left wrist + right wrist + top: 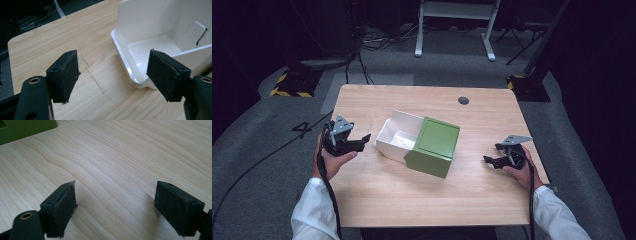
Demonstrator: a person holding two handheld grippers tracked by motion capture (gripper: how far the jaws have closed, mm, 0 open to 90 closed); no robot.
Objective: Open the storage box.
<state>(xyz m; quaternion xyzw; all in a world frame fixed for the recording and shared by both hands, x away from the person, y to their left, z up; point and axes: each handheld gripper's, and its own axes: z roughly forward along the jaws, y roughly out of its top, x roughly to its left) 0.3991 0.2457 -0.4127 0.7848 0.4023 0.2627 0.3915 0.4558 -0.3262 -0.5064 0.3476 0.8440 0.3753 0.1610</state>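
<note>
Sliding the white tray (398, 134) out of its green sleeve (433, 146) looks like the job in hand, and the tray now sits about halfway out near the middle of the tabletop (422, 195), its open end toward my left side and its far end tucked inside the sleeve. From the left gripper view I can see into the tray (150, 47): glossy white walls, a bare floor, and a small folded flap on the far wall. My left gripper (362, 140) hangs just beside the tray's open end, its fingers (65, 75) apart with nothing between them, one over bare wood and the other in front of the tray's near corner without pressing it. My right gripper (493, 161) rests well apart from the sleeve, near the right edge of the tabletop, its fingers (61, 206) also spread wide over plain wood grain, with just a corner of the sleeve (22, 128) showing beyond them. I judge this to be a pause between grips: the tray is released but not yet free. The next move, as I see it, calls for a fresh hold on the tray's rim with my left fingers while my right fingers come in to steady the sleeve, so that the sleeve doesn't drag along when I pull.
</note>
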